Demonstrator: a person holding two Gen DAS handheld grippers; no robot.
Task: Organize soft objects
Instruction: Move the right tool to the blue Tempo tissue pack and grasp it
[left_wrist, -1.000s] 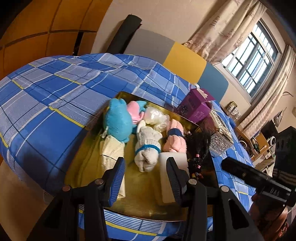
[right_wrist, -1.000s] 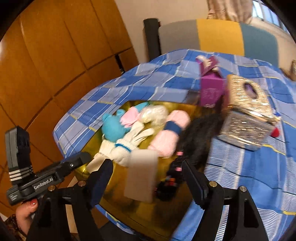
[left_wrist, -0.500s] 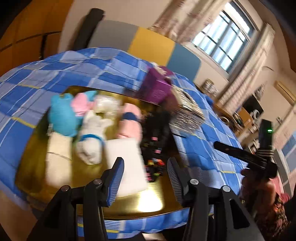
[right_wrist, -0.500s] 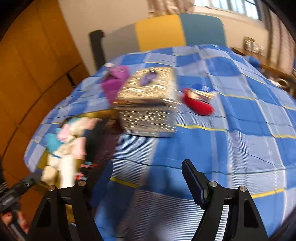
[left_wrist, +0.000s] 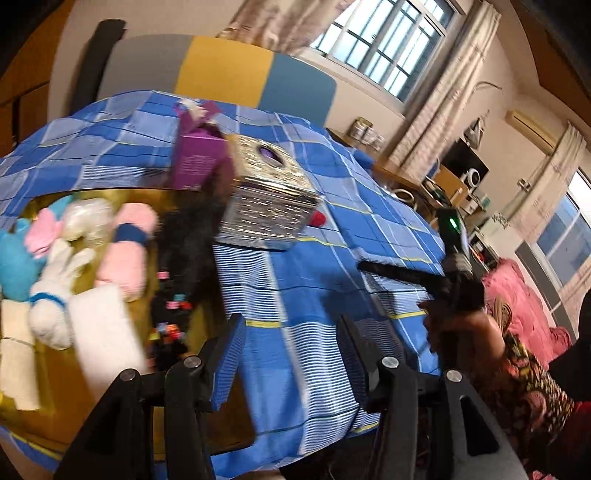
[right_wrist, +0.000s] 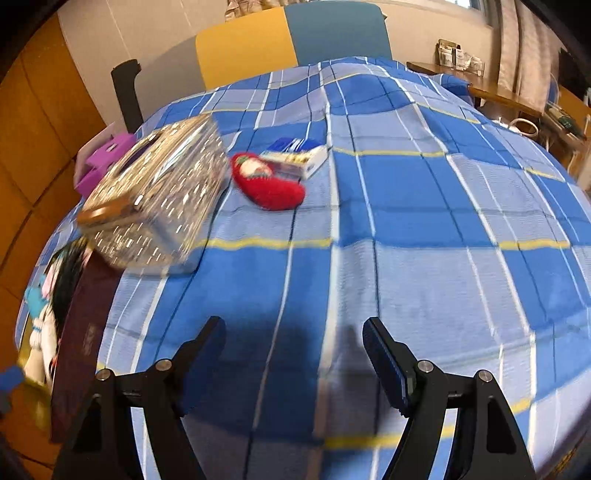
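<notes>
Trouble could come from the small box (right_wrist: 295, 157) touching the red slipper (right_wrist: 267, 184) at upper centre of the right view: a wide reach might catch both. Right gripper (right_wrist: 293, 350) and left gripper (left_wrist: 291, 347) hang open and empty; remaining soft things fill the gold tray (left_wrist: 74, 387) at left.

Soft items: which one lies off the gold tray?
The red plush slipper: it sits alone on the checked cloth beside the blue-white box, past the silver box.
</notes>
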